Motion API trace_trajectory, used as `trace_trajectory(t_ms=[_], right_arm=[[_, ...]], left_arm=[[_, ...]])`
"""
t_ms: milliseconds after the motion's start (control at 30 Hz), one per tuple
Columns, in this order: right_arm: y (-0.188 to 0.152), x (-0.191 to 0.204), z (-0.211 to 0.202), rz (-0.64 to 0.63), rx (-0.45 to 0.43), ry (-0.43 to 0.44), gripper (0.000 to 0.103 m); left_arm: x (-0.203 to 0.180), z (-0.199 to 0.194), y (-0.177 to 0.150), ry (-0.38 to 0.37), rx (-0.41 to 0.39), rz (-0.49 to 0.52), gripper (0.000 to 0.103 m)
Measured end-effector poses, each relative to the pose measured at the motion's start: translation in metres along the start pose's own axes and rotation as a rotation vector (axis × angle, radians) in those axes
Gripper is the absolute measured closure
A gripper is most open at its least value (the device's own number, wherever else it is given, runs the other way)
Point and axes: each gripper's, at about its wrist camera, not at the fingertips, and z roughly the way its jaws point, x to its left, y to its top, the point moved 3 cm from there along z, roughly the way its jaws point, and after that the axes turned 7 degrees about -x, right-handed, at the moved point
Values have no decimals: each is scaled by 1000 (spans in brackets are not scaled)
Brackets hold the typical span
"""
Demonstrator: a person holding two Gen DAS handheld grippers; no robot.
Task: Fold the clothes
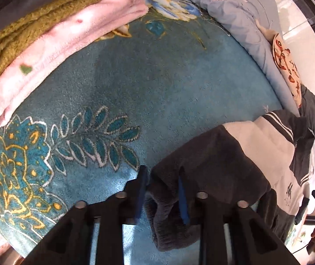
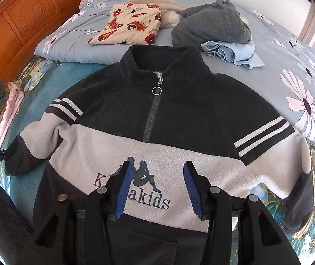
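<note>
A dark grey and white fleece jacket (image 2: 157, 119) with a half zip lies face up, spread flat on the teal floral blanket (image 2: 73, 72). My right gripper (image 2: 158, 167) is open and empty, hovering over the jacket's chest logo. My left gripper (image 1: 162, 176) is open around the dark cuff of the jacket's sleeve (image 1: 201, 176), with the cuff lying between its blue pads. The sleeve runs back to the jacket body (image 1: 267, 145) at the right of the left wrist view. The other sleeve (image 2: 298, 176) lies out to the right.
Folded pink (image 1: 69, 35) and olive (image 1: 25, 26) fleece items are stacked at the blanket's far left. A car-print garment (image 2: 133, 24), a grey garment (image 2: 212, 24) and a light blue one (image 2: 230, 53) lie on the flowered quilt (image 2: 289, 70). A wooden headboard (image 2: 20, 22) stands behind.
</note>
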Motion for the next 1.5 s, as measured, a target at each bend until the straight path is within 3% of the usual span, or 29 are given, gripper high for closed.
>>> trace_trajectory(t_ms=[100, 233, 267, 400, 533, 700, 867, 1067, 1233, 1300, 1367, 1500], right_arm=[[-4, 7, 1, 1, 5, 9, 54], [-11, 9, 2, -14, 4, 10, 54], [-12, 8, 3, -16, 4, 9, 54], [-20, -9, 7, 54, 13, 33, 54], [-33, -24, 5, 112, 4, 55, 54], [-48, -52, 0, 177, -5, 64, 54], [-64, -85, 1, 266, -1, 66, 54], [-90, -120, -2, 354, 19, 39, 54], [-104, -137, -4, 412, 28, 15, 54], [-105, -141, -3, 424, 31, 18, 54], [-104, -139, -2, 414, 33, 14, 54], [-97, -131, 0, 401, 21, 32, 54]], left_arm=[[-3, -13, 8, 31, -45, 16, 81], [-10, -59, 45, 136, -161, 38, 85], [-14, -71, 56, 169, -185, 56, 98], [-59, -112, 96, 235, -239, 178, 98], [-136, -135, 109, 166, -264, 300, 98], [-255, -138, 94, -12, -214, 430, 98], [-377, -104, 55, -180, -131, 534, 98], [-480, -46, -21, -378, 64, 487, 98], [-515, -4, -77, -381, 177, 543, 90], [-513, 5, -87, -366, 203, 552, 75], [-499, 4, -89, -404, 216, 526, 62], [-442, -15, -66, -421, 107, 432, 51]])
